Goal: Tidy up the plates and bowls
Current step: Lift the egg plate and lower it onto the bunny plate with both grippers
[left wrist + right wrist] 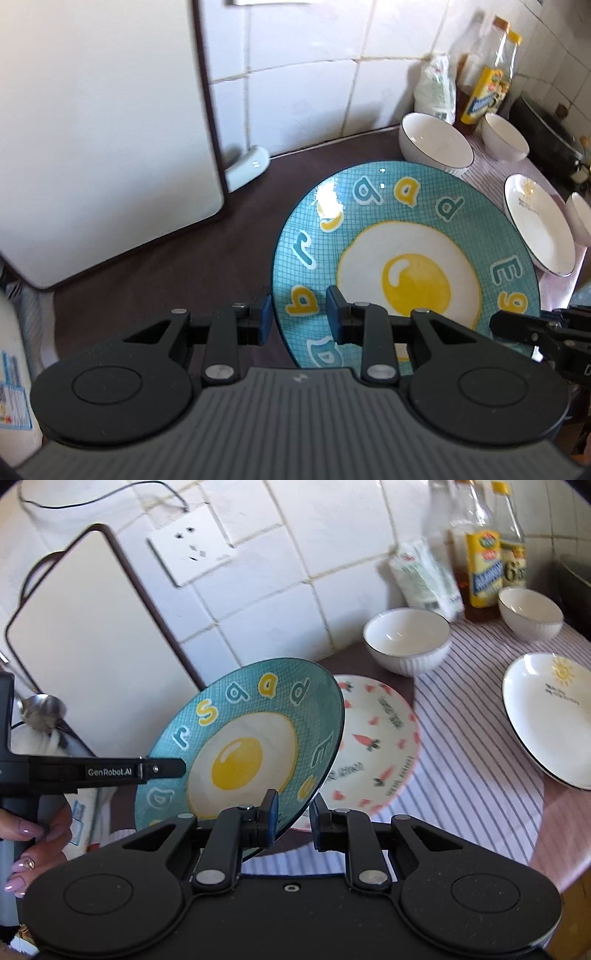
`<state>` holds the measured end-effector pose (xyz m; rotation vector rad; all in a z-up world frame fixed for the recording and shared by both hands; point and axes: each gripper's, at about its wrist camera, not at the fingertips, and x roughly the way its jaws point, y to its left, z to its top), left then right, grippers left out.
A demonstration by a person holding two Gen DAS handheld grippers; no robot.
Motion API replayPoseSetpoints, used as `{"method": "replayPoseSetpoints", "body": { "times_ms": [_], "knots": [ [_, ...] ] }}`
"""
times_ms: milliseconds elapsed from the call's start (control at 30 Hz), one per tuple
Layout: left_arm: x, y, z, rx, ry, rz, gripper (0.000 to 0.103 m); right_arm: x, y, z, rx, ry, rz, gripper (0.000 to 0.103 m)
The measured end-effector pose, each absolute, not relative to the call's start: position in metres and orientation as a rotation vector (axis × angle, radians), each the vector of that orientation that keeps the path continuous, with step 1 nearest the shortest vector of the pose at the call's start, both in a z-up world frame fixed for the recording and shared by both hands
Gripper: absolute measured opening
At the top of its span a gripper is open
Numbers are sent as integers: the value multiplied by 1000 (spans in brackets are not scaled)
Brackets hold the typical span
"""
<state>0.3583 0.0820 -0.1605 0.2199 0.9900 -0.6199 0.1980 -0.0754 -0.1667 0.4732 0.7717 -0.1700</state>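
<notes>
Both claws carry the teal egg plate (236,746) together, clear of the table (166,266) and tilted, its far edge raised. The left claw (299,314) is clenched on the rim at one side; in the right wrist view it shows as a dark finger reaching over the plate's left edge. The right claw (291,819) is clamped on the near rim, one pad above and one below. Gripping opposite edges probably keeps a wide, shallow plate from swinging.

Just behind and below it lies the carrot plate (373,738), flat on the striped cloth (469,746), likely the base of a stack. The sun plate (546,716) sits well apart to the right; two white bowls (406,638) stand near the wall by the bottles (480,554). The cutting board (88,646) leaning on the left hems that side in, so the open room lies rightward, over the carrot plate
</notes>
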Motion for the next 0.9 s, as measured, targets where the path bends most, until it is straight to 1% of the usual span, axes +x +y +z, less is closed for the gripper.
{"method": "replayPoseSetpoints", "body": {
  "times_ms": [200,533,767,900],
  "knots": [
    [376,56,-184,280,1018,-632,28,208,-102,-192,540,802,-194,23],
    [392,31,-206,333,1100,-648,28,223,-128,-220,632,856,-209,23],
    [405,24,-208,346,1171,-670,28,230,-132,-219,631,893,-220,23],
    [407,20,-207,363,1199,-665,27,238,-122,-213,561,924,-263,26]
  ]
}}
